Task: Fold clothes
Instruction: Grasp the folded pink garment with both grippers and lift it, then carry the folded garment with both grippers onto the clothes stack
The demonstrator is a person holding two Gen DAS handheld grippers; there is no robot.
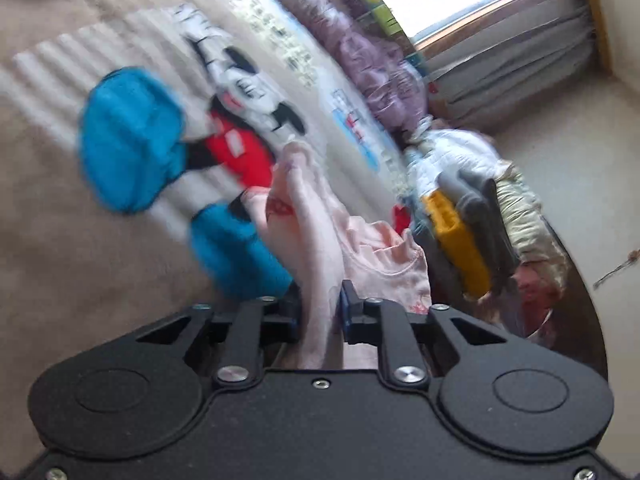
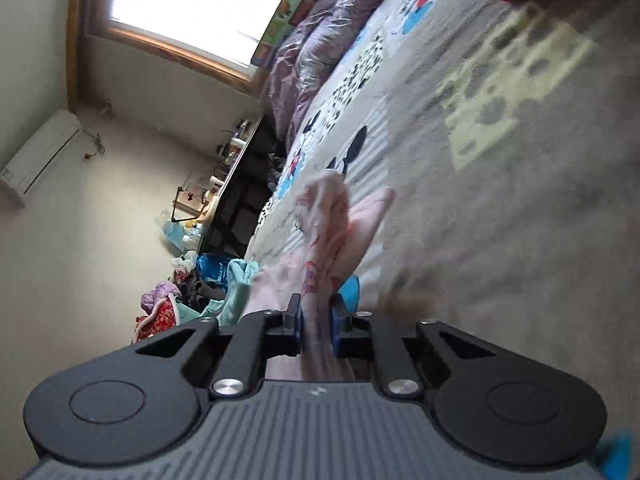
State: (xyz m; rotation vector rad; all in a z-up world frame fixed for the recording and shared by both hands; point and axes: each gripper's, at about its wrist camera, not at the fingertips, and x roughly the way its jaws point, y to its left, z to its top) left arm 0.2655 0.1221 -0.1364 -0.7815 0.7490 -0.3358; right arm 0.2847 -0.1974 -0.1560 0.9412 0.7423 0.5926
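A pale pink garment with a frilled edge and small red prints hangs bunched over the bed. My left gripper is shut on a fold of it, and the cloth fills the gap between the blue pads. In the right wrist view the same pink garment rises in a twisted bundle from my right gripper, which is shut on it too. Both views are tilted and blurred. The rest of the garment below the jaws is hidden by the gripper bodies.
The bed cover carries a cartoon mouse print in red, blue and black, with tan fleece around it. A purple quilt lies along the far edge under a window. A blurred heap of yellow, grey and white clothes sits to the right.
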